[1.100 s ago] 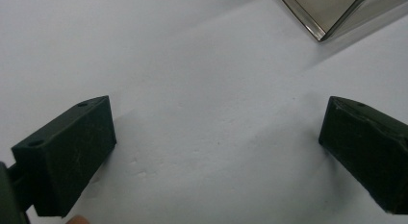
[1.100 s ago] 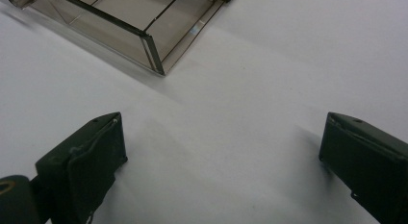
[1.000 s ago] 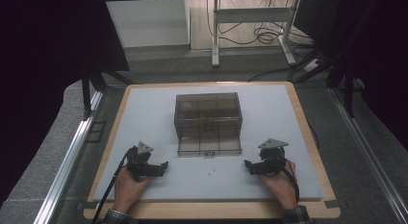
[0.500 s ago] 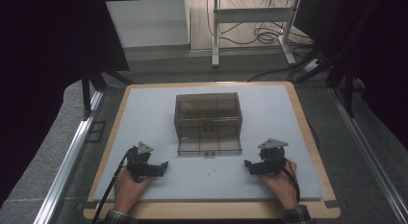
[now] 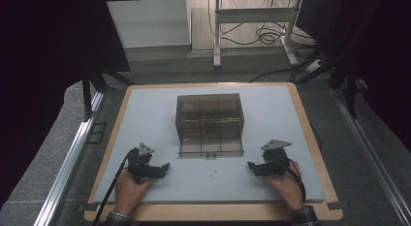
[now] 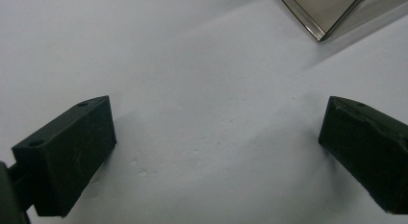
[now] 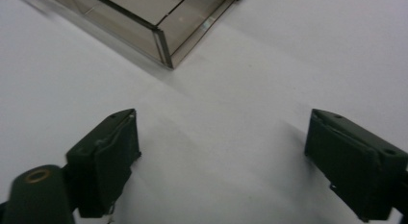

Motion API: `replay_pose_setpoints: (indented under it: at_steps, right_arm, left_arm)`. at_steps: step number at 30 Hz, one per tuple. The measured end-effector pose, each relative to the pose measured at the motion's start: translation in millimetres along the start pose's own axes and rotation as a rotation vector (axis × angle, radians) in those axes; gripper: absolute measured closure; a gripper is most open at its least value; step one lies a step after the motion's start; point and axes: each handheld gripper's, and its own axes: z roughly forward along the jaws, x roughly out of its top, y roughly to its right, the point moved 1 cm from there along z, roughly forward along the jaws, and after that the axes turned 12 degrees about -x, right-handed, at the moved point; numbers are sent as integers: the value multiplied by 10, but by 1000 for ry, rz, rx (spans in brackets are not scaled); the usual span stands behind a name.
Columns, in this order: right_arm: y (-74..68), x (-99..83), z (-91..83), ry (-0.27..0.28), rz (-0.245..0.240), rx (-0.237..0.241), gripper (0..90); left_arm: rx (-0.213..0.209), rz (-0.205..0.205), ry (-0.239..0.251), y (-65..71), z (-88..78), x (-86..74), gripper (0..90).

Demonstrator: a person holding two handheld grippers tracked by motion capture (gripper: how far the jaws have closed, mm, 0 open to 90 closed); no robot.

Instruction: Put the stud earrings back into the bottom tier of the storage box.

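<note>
Smoked-plastic drawer box (image 5: 209, 120) sat ahead, between both tongs. Right gripper (image 5: 252, 166) jaws had just narrowed slightly, yet wide, empty. Left gripper (image 5: 165, 166) gaped, empty. No reach begun.

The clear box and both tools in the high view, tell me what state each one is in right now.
Clear box: upright on the white board, its front flap lying flat on the board; contents cannot be told.
Left tool: open, nothing between its jaws, low over the board.
Right tool: open, its jaws have just been closing a little, nothing between them.
</note>
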Motion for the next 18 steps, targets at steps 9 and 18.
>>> replay_pose_setpoints:
  at_steps: [9, 18]
  right_arm:
    - [-27, 68, -45, -41, -46, 31, 204]
    - [-84, 169, -104, -72, -72, 114, 318]
  left_arm:
    - [1, 0, -1, 0, -1, 0, 0]
    - [0, 0, 0, 0, 0, 0, 0]
